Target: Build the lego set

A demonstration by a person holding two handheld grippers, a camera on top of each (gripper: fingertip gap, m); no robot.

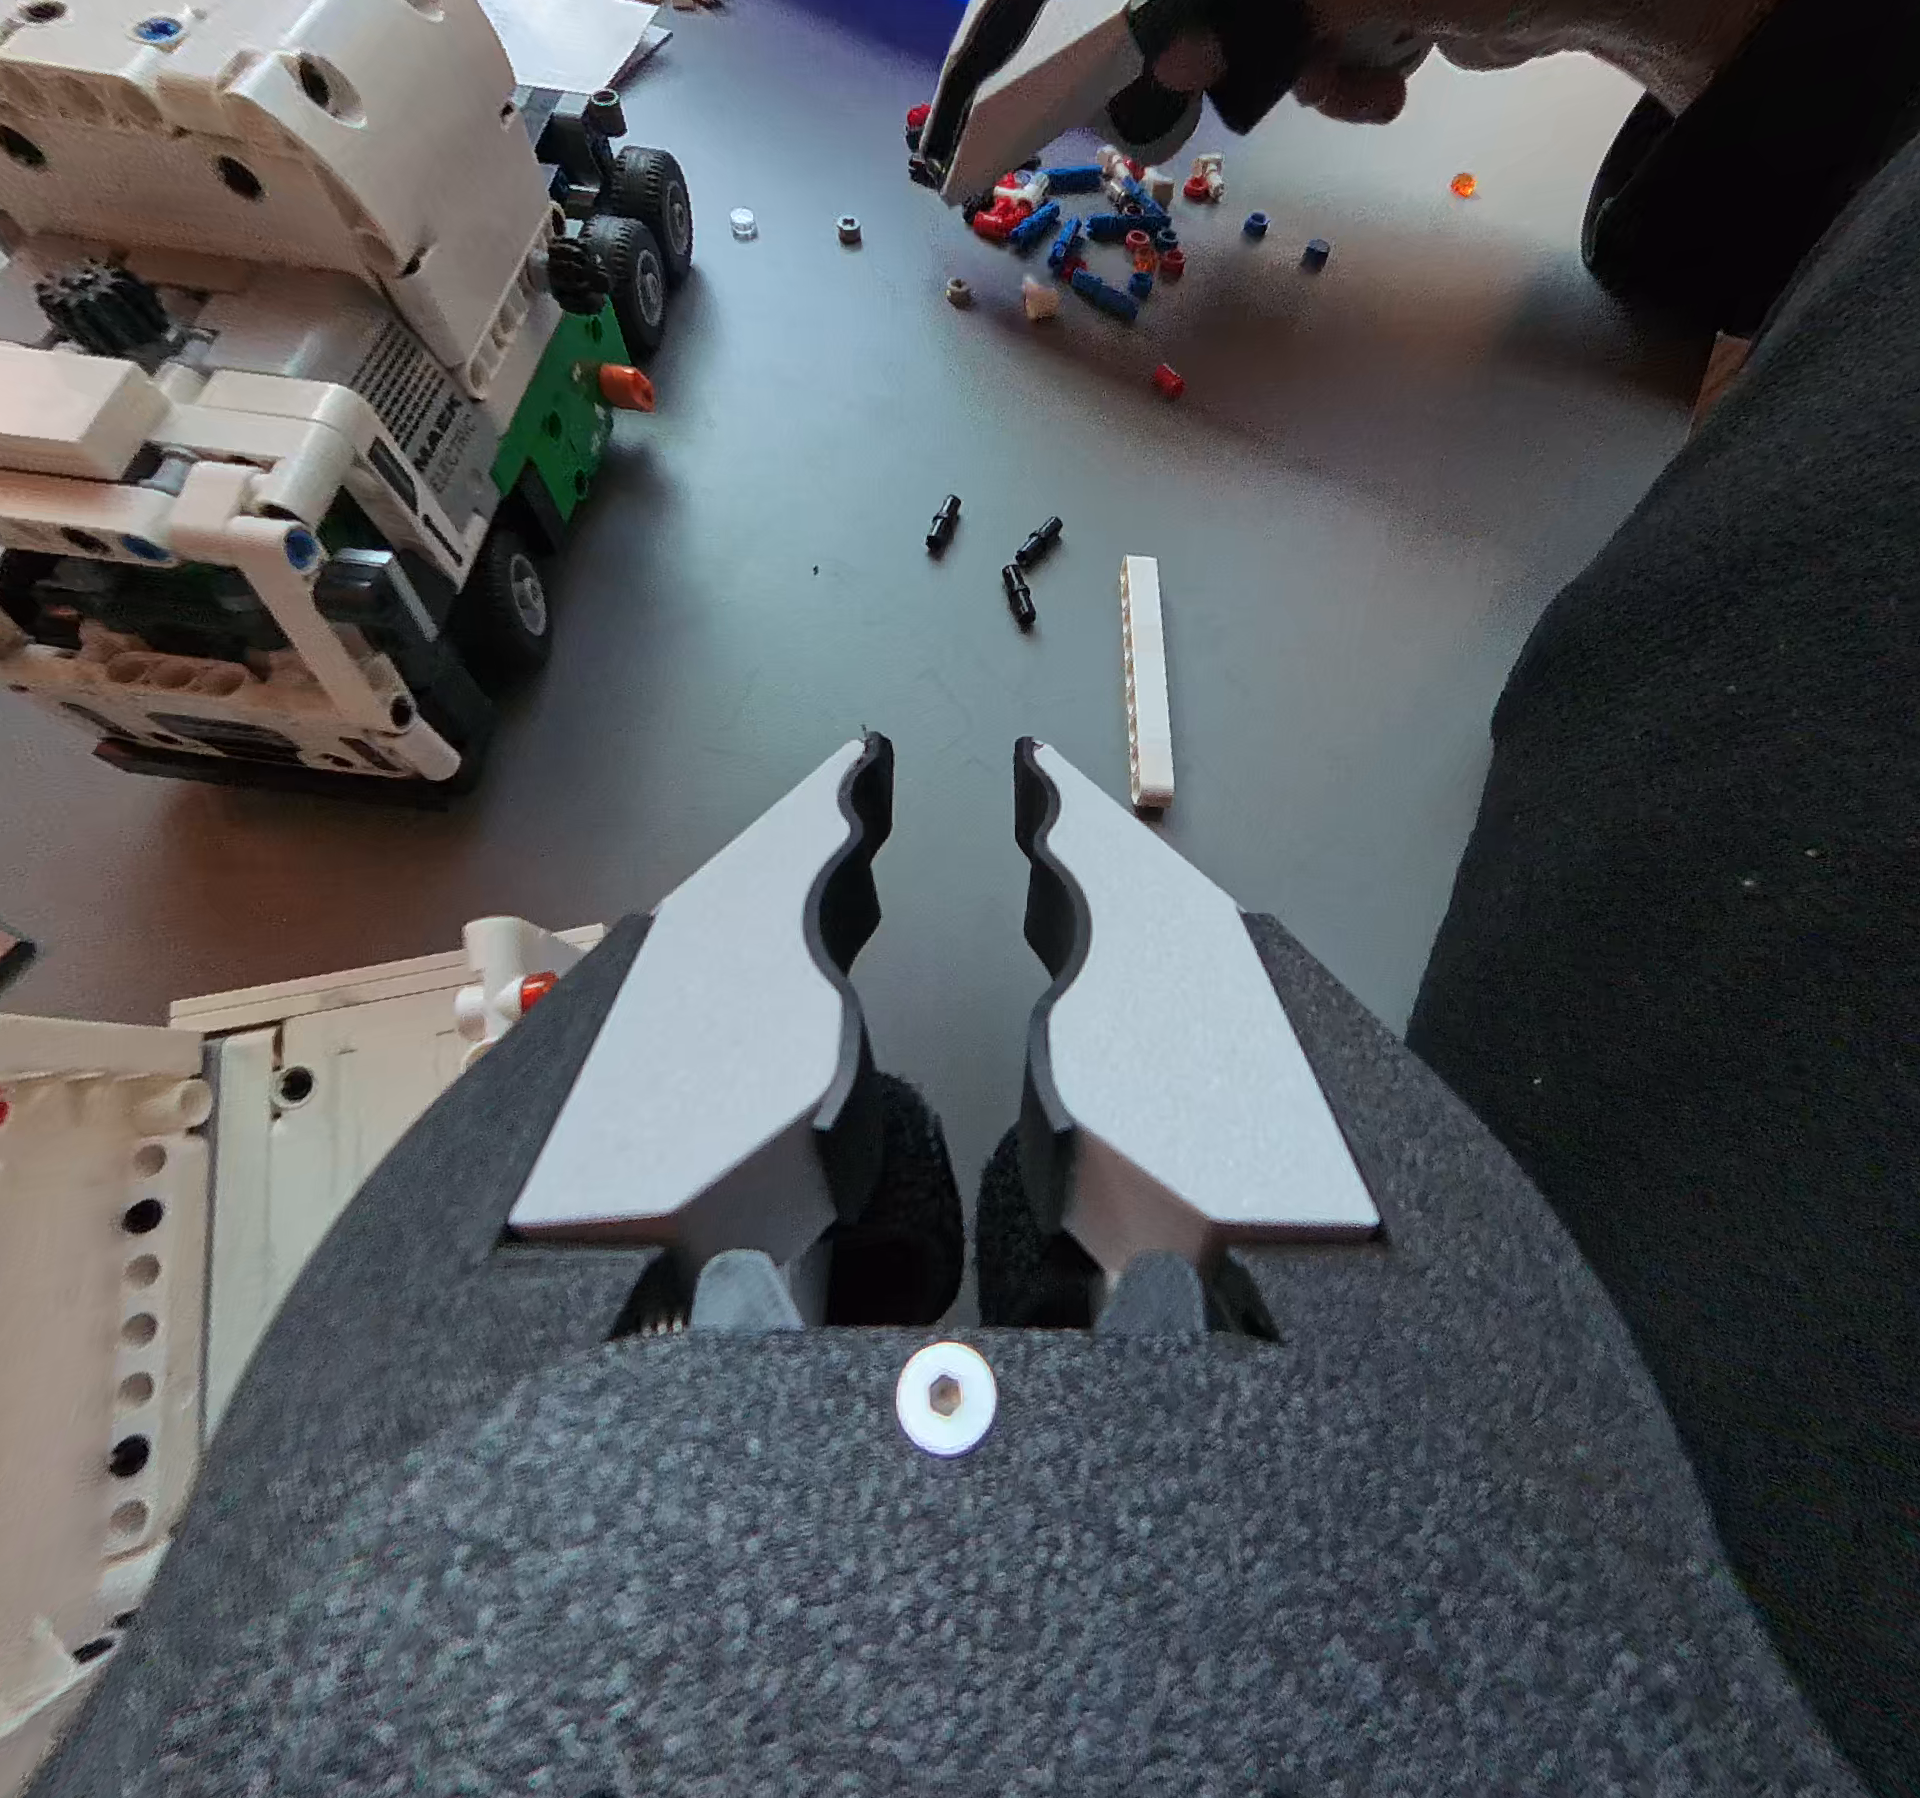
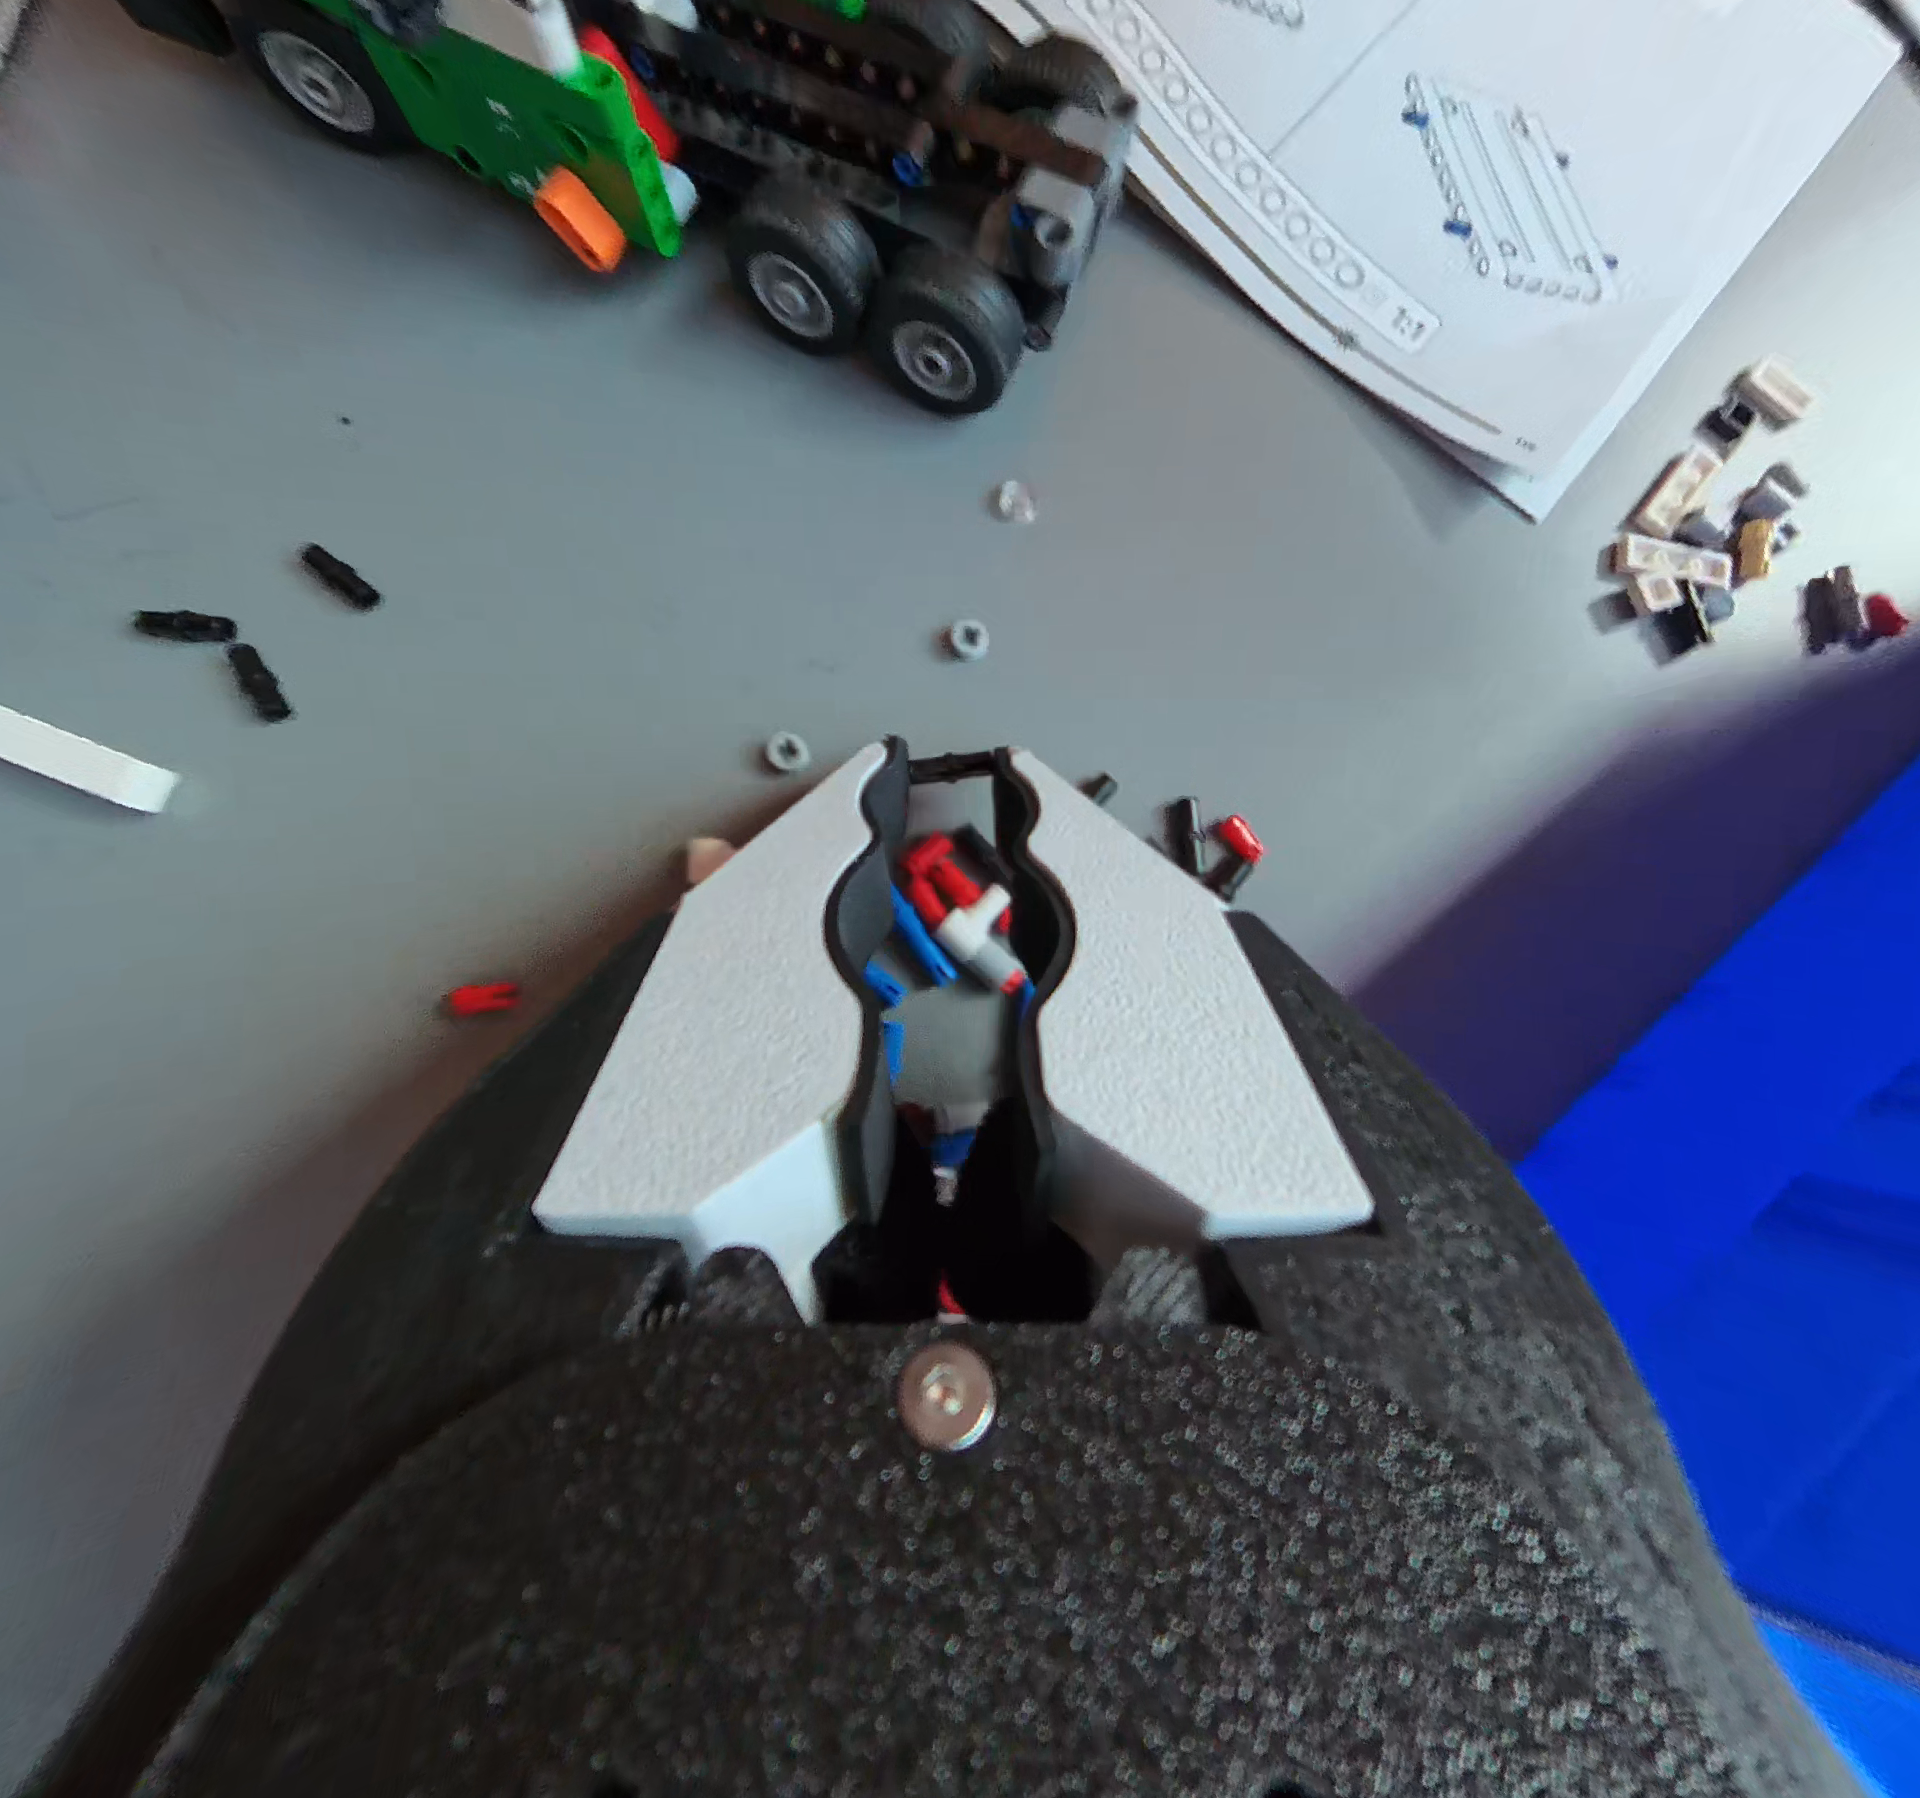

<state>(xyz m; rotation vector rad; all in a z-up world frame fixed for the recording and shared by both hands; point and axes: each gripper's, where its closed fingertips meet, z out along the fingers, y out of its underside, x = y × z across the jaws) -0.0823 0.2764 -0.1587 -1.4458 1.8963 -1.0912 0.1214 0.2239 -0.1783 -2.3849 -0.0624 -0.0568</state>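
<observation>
Left gripper (image 1: 953,749) parted, bare, above table (image 1: 1351,522) middle | white beam (image 1: 1147,678) just beside, three black pins (image 1: 1018,559) beyond | right gripper (image 2: 951,759) clenched on black pin (image 2: 952,762) over brick pile (image 1: 1091,231), far edge.

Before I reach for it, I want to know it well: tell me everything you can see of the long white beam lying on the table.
The white beam is a long, thin, straight plastic bar with a row of small holes along one side. It lies flat on the grey table, touching nothing, just ahead and right of the open, empty left hand-held gripper. Three black pins lie near its far end.
</observation>
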